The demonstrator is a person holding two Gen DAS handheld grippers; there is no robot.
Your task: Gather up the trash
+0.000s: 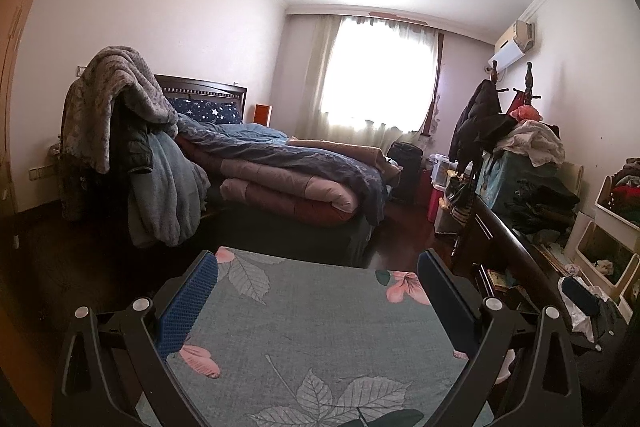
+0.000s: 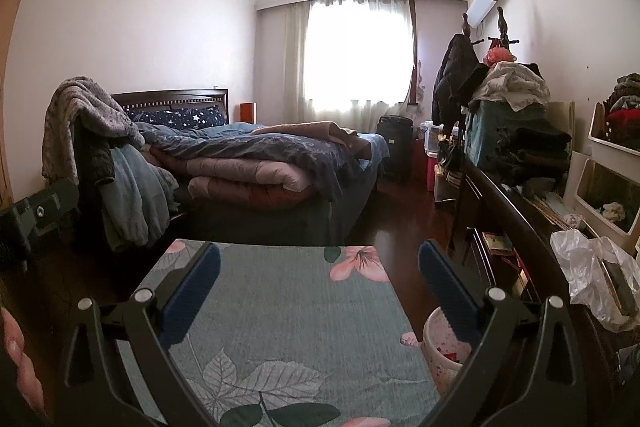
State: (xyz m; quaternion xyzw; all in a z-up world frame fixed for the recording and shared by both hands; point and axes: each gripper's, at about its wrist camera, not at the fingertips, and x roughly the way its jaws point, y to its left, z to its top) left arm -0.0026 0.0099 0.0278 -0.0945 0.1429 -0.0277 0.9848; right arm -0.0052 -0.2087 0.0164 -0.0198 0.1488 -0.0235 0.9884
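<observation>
Hovering over the woven floral cloth (image 1: 304, 331) – left gripper (image 1: 318, 267), right gripper (image 2: 319, 259) – ribbed blue jaws wide apart, empty.

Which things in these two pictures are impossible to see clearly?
- Small bin, right wrist view: partly behind the right gripper finger; contents unclear.
- Crumpled plastic bag, right wrist view: contents unclear; in the left wrist view it is near the edge.
- Floor beside the bed: too dark to check for trash.

Left gripper (image 1: 318, 279) and right gripper (image 2: 319, 267) level, jaws spread wide, empty.
</observation>
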